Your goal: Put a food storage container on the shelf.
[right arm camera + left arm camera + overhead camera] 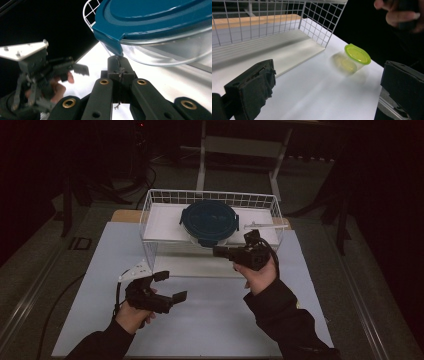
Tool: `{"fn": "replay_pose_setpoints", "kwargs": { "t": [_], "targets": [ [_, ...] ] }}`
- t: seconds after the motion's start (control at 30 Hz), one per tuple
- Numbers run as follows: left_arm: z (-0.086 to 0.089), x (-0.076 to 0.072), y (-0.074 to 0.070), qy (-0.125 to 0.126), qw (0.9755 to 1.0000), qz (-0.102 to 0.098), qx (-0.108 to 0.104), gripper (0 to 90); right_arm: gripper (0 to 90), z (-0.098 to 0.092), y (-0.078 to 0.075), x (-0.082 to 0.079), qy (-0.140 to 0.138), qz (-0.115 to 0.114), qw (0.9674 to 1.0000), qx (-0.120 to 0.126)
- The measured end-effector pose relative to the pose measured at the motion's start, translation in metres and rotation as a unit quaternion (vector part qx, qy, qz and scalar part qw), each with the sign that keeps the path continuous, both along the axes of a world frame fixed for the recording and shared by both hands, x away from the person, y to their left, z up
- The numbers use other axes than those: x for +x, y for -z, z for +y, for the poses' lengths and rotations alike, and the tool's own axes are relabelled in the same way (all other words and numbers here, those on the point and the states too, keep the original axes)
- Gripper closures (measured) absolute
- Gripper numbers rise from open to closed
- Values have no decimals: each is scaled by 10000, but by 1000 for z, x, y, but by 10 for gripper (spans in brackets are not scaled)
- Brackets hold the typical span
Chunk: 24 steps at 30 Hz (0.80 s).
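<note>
In the high view, the left gripper (172, 286) hovers with jaws wide apart over the white table (210, 320) at 7 o'clock, while the right gripper (216, 251) points its closed jaws toward the blue-lidded container (209, 220) in the wire basket (150, 207). In the left gripper view, a blurred green-lidded cup (353, 58) lies tipped at 2 o'clock, nothing between the jaws. In the right gripper view, the jaws are pressed together just below the container's lid tab (110, 40); the container's far side is cut off.

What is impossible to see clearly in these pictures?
- Contents of the blue-lidded container: the high view shows its lid from above, and the right gripper view cuts it off at the edges.
- The green-lidded cup: blurred in the left gripper view, so its contents are unclear.
- Whether the right gripper pinches the lid's tab: its jaws are shut just below it, but contact is uncertain.
- The thin white object in the basket: too small to identify.
</note>
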State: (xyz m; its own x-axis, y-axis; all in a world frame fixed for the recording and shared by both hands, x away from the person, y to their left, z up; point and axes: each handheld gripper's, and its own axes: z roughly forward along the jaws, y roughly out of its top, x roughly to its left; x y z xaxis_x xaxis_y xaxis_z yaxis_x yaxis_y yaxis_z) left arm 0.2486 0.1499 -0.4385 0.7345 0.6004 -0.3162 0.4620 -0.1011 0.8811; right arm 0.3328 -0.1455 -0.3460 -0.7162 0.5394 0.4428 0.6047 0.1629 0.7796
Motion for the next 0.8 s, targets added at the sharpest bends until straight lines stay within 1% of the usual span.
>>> {"fn": "replay_pose_setpoints", "kwargs": {
  "t": [0.03, 0.07, 0.1, 0.2, 0.23, 0.27, 0.3, 0.33, 0.4, 0.5, 0.57, 0.73, 0.77, 0.8],
  "targets": [
    [-1, -3, 5, -22, 10000, -9, 15, 0, 899, 3, 1, 2, -31, 32, 10000, 44],
    [-1, -4, 7, -22, 10000, 1, 43, 0, 899, 5, 1, 3, -26, 12, 10000, 31],
    [-1, -6, 10, -41, 10000, 13, 44, 0, 899, 6, 0, 3, -2, 1, 10000, 17],
    [-1, -9, 19, -59, 9999, 45, 77, 0, 899, 7, 0, 7, 53, 22, 10000, 77],
    [-2, -9, 22, -71, 9999, 34, 105, 0, 899, 7, 0, 8, 85, 24, 9999, 77],
    [-2, -9, 22, -71, 9999, 34, 105, 0, 899, 7, 0, 10, 111, 37, 9999, 76],
    [-2, -11, 27, -101, 9999, 35, 104, 0, 899, 7, 0, 12, 150, 32, 9999, 60],
    [-3, -11, 29, -101, 9999, 31, 137, 0, 899, 7, 0, 13, 179, 40, 9998, 79],
    [-3, -12, 32, -141, 9998, -34, 149, 0, 899, 7, -1, 17, 240, 29, 9997, 49],
    [-2, -12, 35, -231, 9993, -126, 246, 0, 899, 9, -2, 22, 305, 19, 9995, 32],
    [-1, -13, 37, -266, 9992, -149, 245, 0, 898, 10, -2, 25, 324, 32, 9995, 50],
    [2, -13, 41, -284, 9991, -132, 285, 0, 898, 12, -2, 33, 387, 53, 9992, 60],
    [3, -13, 42, -292, 9992, -142, 235, 0, 898, 12, -2, 34, 400, 62, 9992, 66],
    [3, -13, 42, -292, 9992, -142, 235, 0, 898, 12, -2, 35, 409, 56, 9991, 46]
  ]
}}
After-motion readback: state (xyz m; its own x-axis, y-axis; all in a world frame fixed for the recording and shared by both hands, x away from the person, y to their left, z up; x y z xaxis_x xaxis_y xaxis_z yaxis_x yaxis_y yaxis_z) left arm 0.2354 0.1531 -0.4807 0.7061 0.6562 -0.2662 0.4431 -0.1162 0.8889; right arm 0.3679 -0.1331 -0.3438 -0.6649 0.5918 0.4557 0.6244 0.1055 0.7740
